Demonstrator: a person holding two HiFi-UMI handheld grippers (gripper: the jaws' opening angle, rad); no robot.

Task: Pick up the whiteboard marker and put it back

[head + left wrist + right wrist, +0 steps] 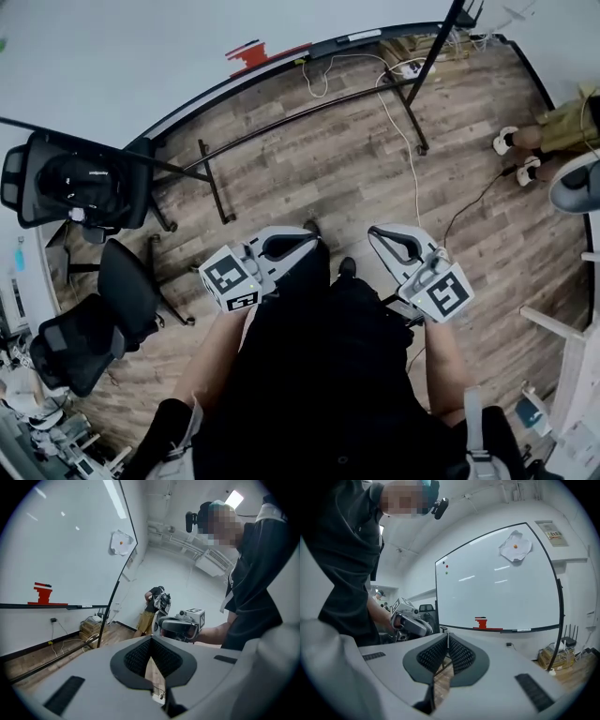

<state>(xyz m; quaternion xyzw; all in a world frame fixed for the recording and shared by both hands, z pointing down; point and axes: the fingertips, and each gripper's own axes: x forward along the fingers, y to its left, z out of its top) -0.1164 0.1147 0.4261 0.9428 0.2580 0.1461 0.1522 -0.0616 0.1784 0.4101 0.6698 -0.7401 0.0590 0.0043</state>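
Down at the person's waist, the grey plastic left gripper (309,242) and grey plastic right gripper (377,234) point forward side by side, both with jaws pressed together on nothing.

Whiteboard (141,56) up front, chairs (75,183) to L, other person (562,127) far R.

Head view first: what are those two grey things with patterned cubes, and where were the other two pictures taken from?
A person wears a head camera looking down at the wooden floor. The hands hold the left hand-held gripper and the right hand-held gripper; the cubes belong to them. The other two pictures come from cameras riding on each one. Both pairs of jaws are closed on nothing. Ahead stands a whiteboard; a slim white object, probably the marker, lies on its ledge.
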